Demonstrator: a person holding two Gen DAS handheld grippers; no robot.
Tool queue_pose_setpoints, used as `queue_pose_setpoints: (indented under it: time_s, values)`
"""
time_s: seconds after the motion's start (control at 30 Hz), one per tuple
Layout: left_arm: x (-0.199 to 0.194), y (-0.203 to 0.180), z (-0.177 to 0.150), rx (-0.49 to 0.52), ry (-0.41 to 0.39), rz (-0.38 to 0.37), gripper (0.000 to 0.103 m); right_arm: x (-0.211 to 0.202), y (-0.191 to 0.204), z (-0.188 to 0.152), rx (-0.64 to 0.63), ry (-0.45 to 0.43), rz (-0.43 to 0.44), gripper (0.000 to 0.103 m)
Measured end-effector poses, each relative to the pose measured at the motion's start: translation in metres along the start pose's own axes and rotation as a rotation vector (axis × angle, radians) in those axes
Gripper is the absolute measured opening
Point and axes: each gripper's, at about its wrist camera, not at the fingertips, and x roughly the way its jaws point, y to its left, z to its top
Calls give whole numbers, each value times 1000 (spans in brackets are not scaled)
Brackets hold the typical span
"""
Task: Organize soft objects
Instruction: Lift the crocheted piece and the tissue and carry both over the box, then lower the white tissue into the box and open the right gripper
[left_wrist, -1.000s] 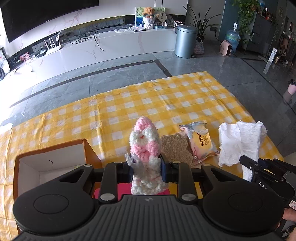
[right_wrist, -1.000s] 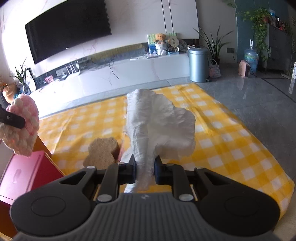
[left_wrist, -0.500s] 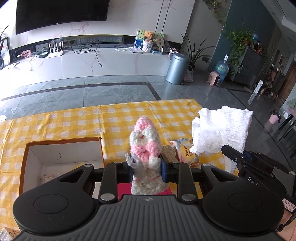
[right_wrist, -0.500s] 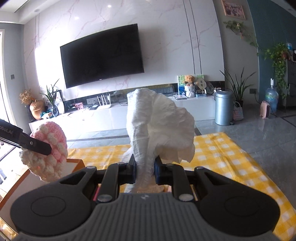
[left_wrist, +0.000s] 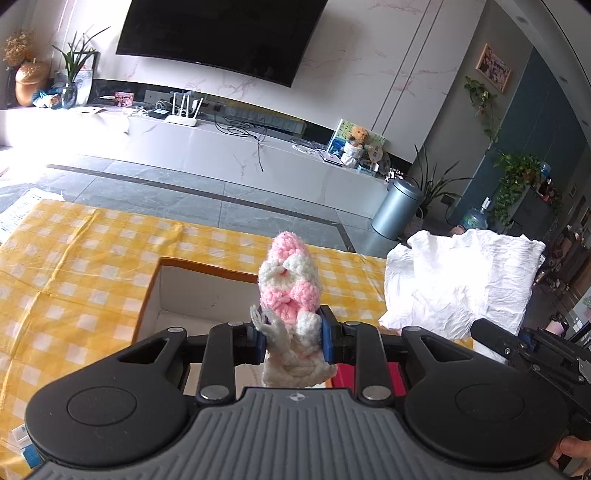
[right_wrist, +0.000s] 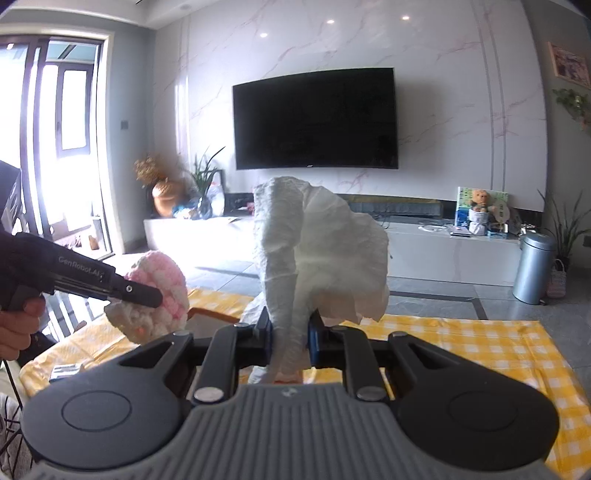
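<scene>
The left hand-held gripper (left_wrist: 291, 338) clenched a pink-and-white crocheted toy (left_wrist: 290, 288) above the open cardboard box (left_wrist: 192, 295); beside it, the right hand-held gripper (right_wrist: 290, 332) gripped a crumpled white cloth (right_wrist: 317, 258).

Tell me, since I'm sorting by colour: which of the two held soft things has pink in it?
The crocheted toy in the left gripper; the cloth in the right gripper is plain white.
</scene>
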Motion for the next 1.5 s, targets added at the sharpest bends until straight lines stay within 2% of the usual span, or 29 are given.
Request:
queue_pose_setpoints:
  time_s: [0.1, 0.17, 0.23, 0.37, 0.5, 0.57, 0.63, 0.7, 0.83, 0.9, 0.97, 1.07, 1.13, 1.2, 1.23, 1.27, 1.3, 1.33, 1.37, 1.5]
  values:
    - [0, 19, -7, -7, -11, 41, 31, 32, 27, -5, -39, 124, 110, 17]
    - [-4, 33, -10, -25, -16, 53, 31, 61, 49, -10, -77, 210, 116, 17]
    - [-6, 44, -11, -41, -23, 45, 31, 92, 68, -16, -129, 304, 74, 17]
    - [-11, 63, -11, -88, -40, 26, 31, 139, 94, -29, -270, 456, -76, 17]
    - [-11, 78, -14, -120, -17, 6, 31, 173, 108, -38, -333, 592, -97, 17]
    - [-9, 83, -16, -136, -2, -4, 31, 191, 116, -46, -400, 658, -158, 17]
    - [-9, 87, -18, -151, 5, -5, 31, 198, 120, -56, -396, 710, -187, 17]
    - [-10, 88, -19, -151, 5, -6, 31, 208, 118, -62, -374, 764, -179, 17]
    - [-13, 93, -17, -170, 3, -14, 31, 224, 124, -74, -410, 800, -239, 18]
    - [-14, 95, -16, -178, -1, -15, 31, 225, 124, -72, -375, 810, -236, 26]
    - [-15, 97, -16, -186, -1, -14, 31, 223, 127, -68, -364, 811, -213, 48]
    - [-18, 99, -16, -199, 2, -14, 31, 209, 132, -59, -391, 768, -225, 66]
    - [-19, 98, -16, -205, 2, -14, 31, 201, 137, -49, -393, 732, -207, 74]
    - [-20, 99, -16, -208, 1, -13, 31, 192, 140, -39, -400, 691, -199, 76]
    - [-20, 99, -16, -209, 1, -14, 31, 187, 142, -33, -415, 658, -188, 73]
    - [-20, 99, -15, -209, 1, -14, 31, 184, 144, -28, -425, 621, -166, 56]
    - [-20, 99, -16, -208, 1, -13, 31, 184, 145, -25, -421, 608, -148, 43]
    - [-20, 99, -16, -207, 1, -12, 31, 189, 144, -24, -408, 626, -134, 21]
    - [-20, 99, -15, -204, 2, -8, 31, 195, 145, -25, -405, 651, -126, 11]
    - [-20, 96, -15, -187, 4, 2, 31, 240, 142, -58, -444, 806, -163, 1]
